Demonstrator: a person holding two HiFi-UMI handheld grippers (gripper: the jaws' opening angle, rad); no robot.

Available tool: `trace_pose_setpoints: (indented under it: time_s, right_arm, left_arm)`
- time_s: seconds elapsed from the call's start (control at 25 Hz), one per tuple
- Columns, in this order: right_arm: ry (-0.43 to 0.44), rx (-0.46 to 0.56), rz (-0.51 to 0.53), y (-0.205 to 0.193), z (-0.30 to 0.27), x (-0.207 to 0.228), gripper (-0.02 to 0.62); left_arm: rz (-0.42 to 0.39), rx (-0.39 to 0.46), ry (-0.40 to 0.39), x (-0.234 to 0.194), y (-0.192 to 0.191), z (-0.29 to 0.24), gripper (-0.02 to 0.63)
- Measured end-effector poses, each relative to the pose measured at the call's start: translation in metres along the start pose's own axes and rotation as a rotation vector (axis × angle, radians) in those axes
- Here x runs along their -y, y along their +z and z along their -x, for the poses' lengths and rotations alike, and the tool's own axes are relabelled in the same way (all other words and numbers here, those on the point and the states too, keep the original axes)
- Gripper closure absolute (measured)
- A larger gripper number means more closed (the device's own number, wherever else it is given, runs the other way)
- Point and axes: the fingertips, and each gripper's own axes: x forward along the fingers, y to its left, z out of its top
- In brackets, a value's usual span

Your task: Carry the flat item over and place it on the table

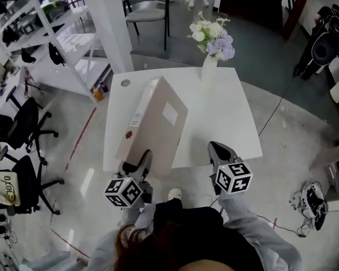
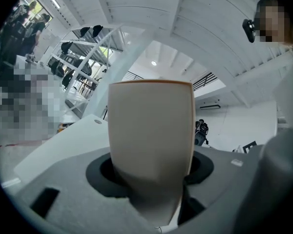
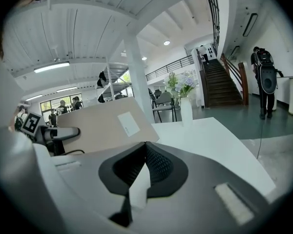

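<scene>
The flat rectangular beige box (image 1: 152,123) bears a white label (image 1: 170,113). The square worktop (image 1: 220,114) is white, like the slim vase (image 1: 209,68) of white and lilac flowers (image 1: 212,38). The grey left tongs (image 1: 143,157) and right tongs (image 1: 215,148) carry cubes with black-and-white square markers.

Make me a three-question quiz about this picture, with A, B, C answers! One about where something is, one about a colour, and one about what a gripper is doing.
1. Where is the vase of flowers?
A. on the floor
B. at the far edge of the white table
C. on a chair

2. What colour is the flat box?
A. beige
B. red
C. green

3. What is the left gripper doing?
A. hanging empty
B. holding a cup
C. gripping the flat box

Answers: 1 B, the vase stands by the table's far edge. 2 A, the box's sides are plain beige. 3 C, the box's end sits clamped between its jaws.
</scene>
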Motion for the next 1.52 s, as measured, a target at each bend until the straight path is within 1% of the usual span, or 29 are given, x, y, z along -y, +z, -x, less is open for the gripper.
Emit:
trace_pose_setpoints:
  time_s: [0.12,0.4,0.64,0.76,0.96,1.24,1.44,1.52]
  right_arm:
    - [-0.018,0.008,-0.009,0.002,-0.012,0.0,0.583]
    - [-0.066,-0.027,-0.04,-0.006,-0.011,0.005,0.583]
    - [-0.07,-0.043,-0.051,0.001,-0.017,0.018,0.583]
    - [-0.064,-0.052,-0.057,0.006,-0.032,0.025,0.583]
    - [-0.049,-0.063,-0.063,0.018,-0.067,0.044,0.583]
    - [-0.038,-0.08,-0.087,0.04,-0.118,0.09,0.583]
    - [-0.026,-0.091,-0.116,0.055,-0.148,0.119,0.583]
    - [-0.02,-0.104,-0.127,0.055,-0.159,0.127,0.583]
  left_arm:
    - [0.0,-0.009,-0.022,-0.009,0.007,-0.015,0.333]
    - [0.077,-0.037,-0.055,-0.021,0.007,-0.03,0.331]
    - [0.21,-0.026,-0.074,-0.025,0.004,-0.054,0.331]
    - [0.265,-0.023,-0.08,-0.032,0.005,-0.071,0.331]
    - [0.395,-0.017,-0.061,-0.05,0.007,-0.108,0.33]
    - [0.501,-0.021,-0.068,-0.061,0.013,-0.174,0.33]
    - [0.592,-0.012,-0.049,-0.071,0.015,-0.219,0.33]
    - [0.599,-0.023,-0.031,-0.079,0.015,-0.232,0.33]
